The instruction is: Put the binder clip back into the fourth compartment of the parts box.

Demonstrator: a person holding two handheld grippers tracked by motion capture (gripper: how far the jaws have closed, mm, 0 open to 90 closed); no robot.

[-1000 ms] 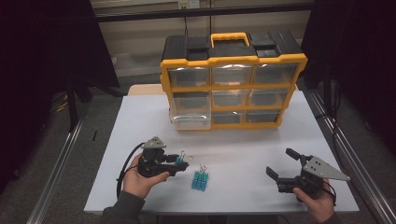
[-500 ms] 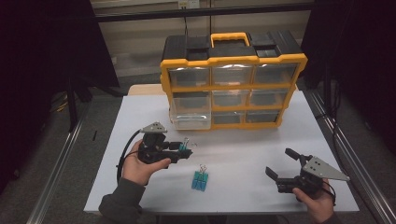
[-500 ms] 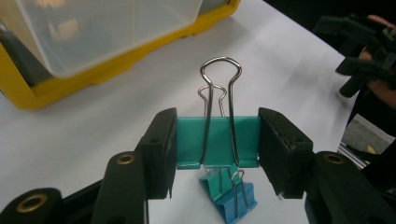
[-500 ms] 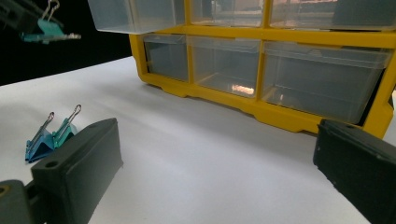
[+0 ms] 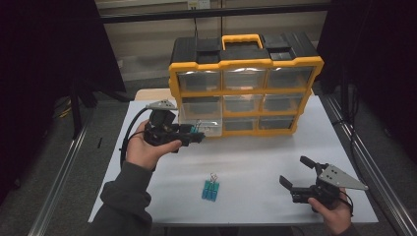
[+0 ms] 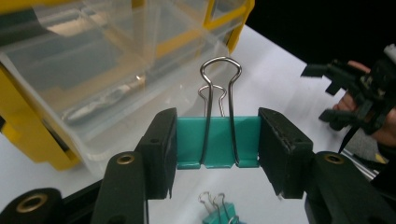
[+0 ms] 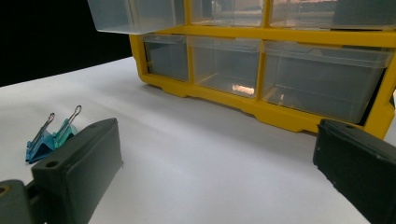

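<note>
Clip (image 6: 217, 142) clenched in left gripper (image 5: 196, 138), mid-left of frame, beside open drawer (image 5: 209, 126); right gripper (image 5: 295, 174) released; centre over drawer before release.

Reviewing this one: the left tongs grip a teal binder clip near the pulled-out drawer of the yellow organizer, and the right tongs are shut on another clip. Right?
Not quite. The right tongs are open and hold nothing, as the right gripper view shows. The left tongs do grip a teal binder clip near the pulled-out drawer of the yellow organizer. The other clips lie on the table.
</note>
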